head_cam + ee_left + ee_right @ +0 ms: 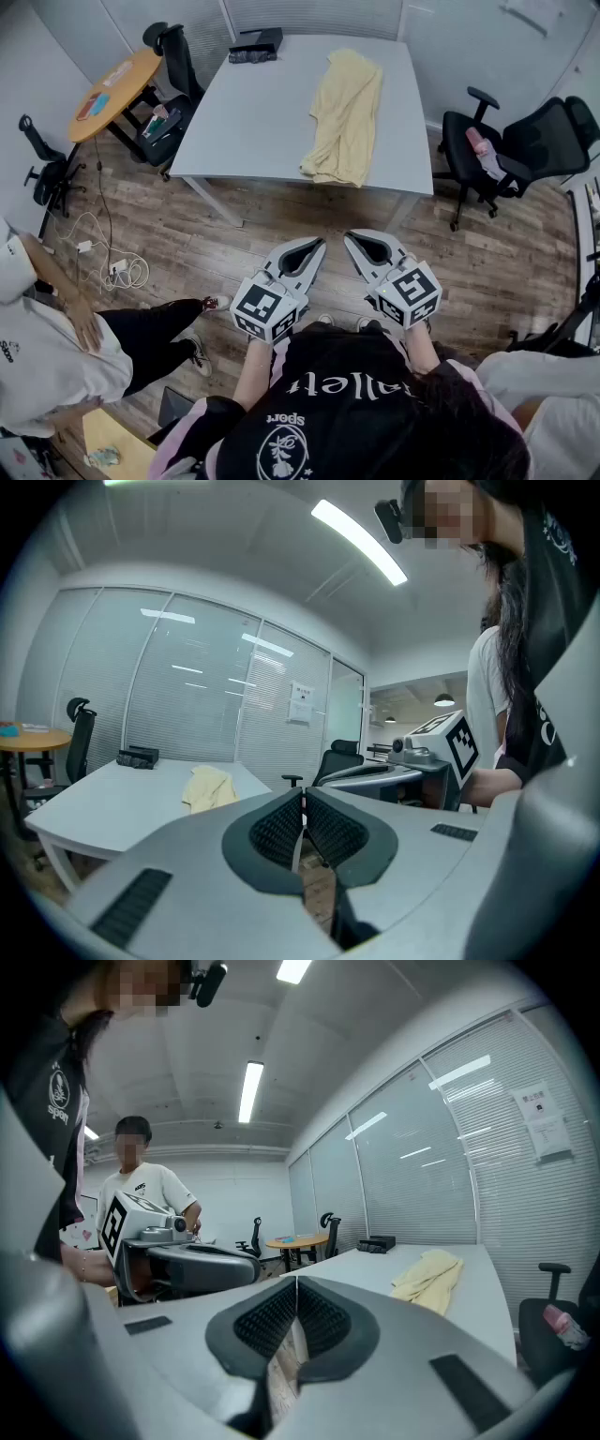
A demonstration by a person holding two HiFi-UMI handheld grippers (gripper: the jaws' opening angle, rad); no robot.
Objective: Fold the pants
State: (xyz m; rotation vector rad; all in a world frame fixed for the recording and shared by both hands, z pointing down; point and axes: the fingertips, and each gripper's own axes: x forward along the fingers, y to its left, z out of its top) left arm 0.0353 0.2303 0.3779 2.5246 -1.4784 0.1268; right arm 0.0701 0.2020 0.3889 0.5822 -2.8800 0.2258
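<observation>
Lying rumpled lengthwise on the bench (253, 122), the pale yellow pants (345, 117) looked soft, light and limp, best pinched at the waistband corners. The left gripper (314, 248) and right gripper (356, 242) hung well short of them, jaws closed on nothing.

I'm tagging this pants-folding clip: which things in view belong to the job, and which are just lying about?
Job: pale yellow cloth pants; white rectangular table under them; left gripper and right gripper, jaws shut, empty.
Lying about: black boxy object at the table's far edge; round wooden side table; black office chair; white cable on the floor.
</observation>
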